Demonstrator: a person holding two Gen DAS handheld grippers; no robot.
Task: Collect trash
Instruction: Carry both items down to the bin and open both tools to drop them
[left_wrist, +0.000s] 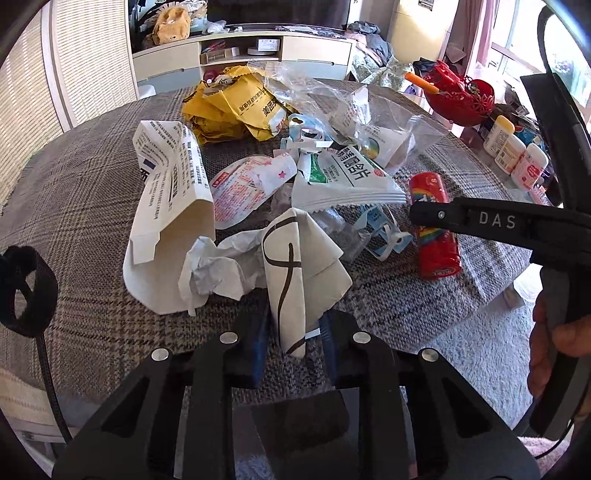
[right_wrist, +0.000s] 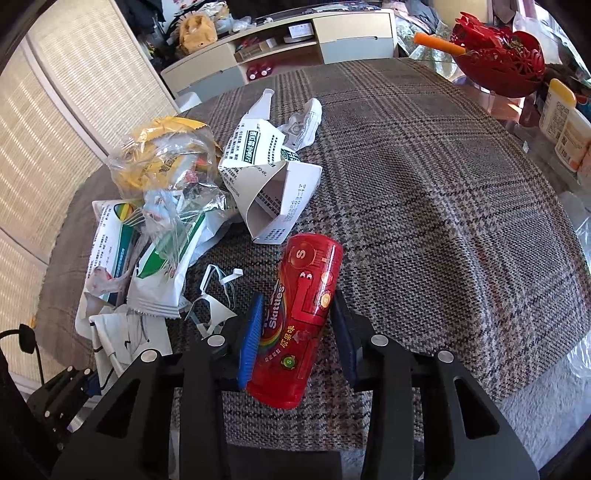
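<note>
While the left gripper straddles a napkin, the right gripper, jaws open around the tube, should close squarely mid-body.

Glossy plastic candy tube; rough woven tablecloth; matt, probably paper napkin.

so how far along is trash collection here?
Early. Nothing looks collected; no bin or bag in view. In hand: the left gripper brackets a folded white paper wrapper, and the right gripper straddles the red Skittles tube, neither clearly clamped. Left: yellow bags, clear plastic, white carton, sachets on the table.
</note>
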